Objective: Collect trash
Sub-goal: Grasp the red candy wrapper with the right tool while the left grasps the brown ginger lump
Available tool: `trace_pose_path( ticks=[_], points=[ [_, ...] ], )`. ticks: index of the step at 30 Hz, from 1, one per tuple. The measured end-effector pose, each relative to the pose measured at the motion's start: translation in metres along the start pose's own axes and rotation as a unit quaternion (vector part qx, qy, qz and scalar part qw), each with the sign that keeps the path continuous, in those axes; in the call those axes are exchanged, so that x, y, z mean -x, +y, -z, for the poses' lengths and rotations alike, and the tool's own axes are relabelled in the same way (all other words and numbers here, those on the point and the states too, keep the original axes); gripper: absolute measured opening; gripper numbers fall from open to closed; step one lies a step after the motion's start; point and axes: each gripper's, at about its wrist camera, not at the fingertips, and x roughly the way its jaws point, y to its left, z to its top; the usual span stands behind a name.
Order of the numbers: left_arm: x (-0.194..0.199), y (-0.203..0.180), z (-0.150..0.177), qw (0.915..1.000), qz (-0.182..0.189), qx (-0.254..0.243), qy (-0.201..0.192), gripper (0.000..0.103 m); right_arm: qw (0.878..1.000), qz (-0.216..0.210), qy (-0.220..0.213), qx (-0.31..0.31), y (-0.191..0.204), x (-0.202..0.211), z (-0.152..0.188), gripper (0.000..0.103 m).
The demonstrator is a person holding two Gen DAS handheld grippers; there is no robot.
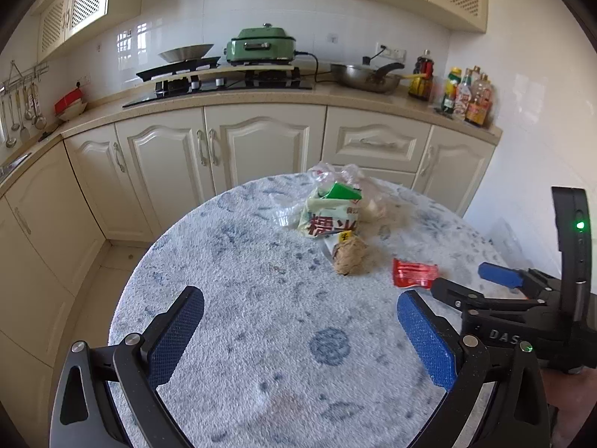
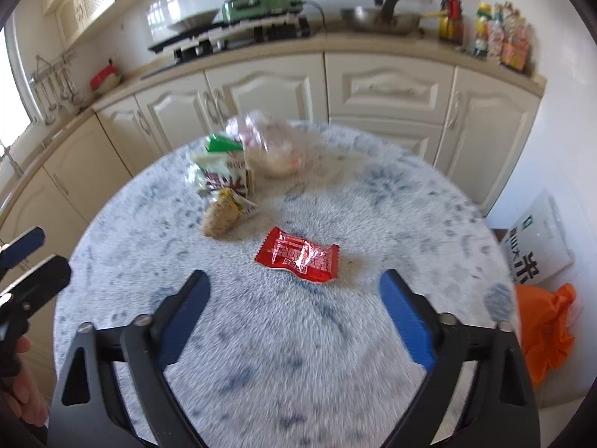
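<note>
Both tools, left (image 1: 300,311) and right (image 2: 294,291), spread, empty; red wrapper (image 2: 297,254) lengthwise left-right.

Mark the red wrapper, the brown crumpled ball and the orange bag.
red wrapper (image 2: 297,255), right wrist view, centre of the foil.
brown crumpled ball (image 1: 349,258), left wrist view, its middle.
orange bag (image 2: 544,332), right wrist view, main body.

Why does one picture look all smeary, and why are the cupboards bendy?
Right wrist view: motion blur smears the clear plastic bag and the bottles, though the red wrapper stays fairly crisp. Left wrist view: sharp. Both views: the fisheye lens curves the counter, and window light glares on the wall tiles.
</note>
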Motion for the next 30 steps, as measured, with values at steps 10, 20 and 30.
trace_pose_path(
  ticks=[10, 20, 30],
  points=[
    [-0.077, -0.004, -0.013, 0.9994, -0.007, -0.016, 0.028, 0.102, 0.999, -0.009, 0.024, 0.029, -0.008, -0.055, -0.007, 0.076],
    [-0.144, -0.020, -0.027, 0.9983, -0.003, -0.034, 0.046, 0.102, 0.994, -0.040, 0.015, 0.097, -0.004, -0.058, -0.008, 0.029],
    [-0.200, -0.039, -0.036, 0.9958, 0.014, -0.061, 0.068, 0.090, 0.994, -0.074, 0.024, 0.075, -0.017, -0.055, -0.011, 0.040]
  ],
)
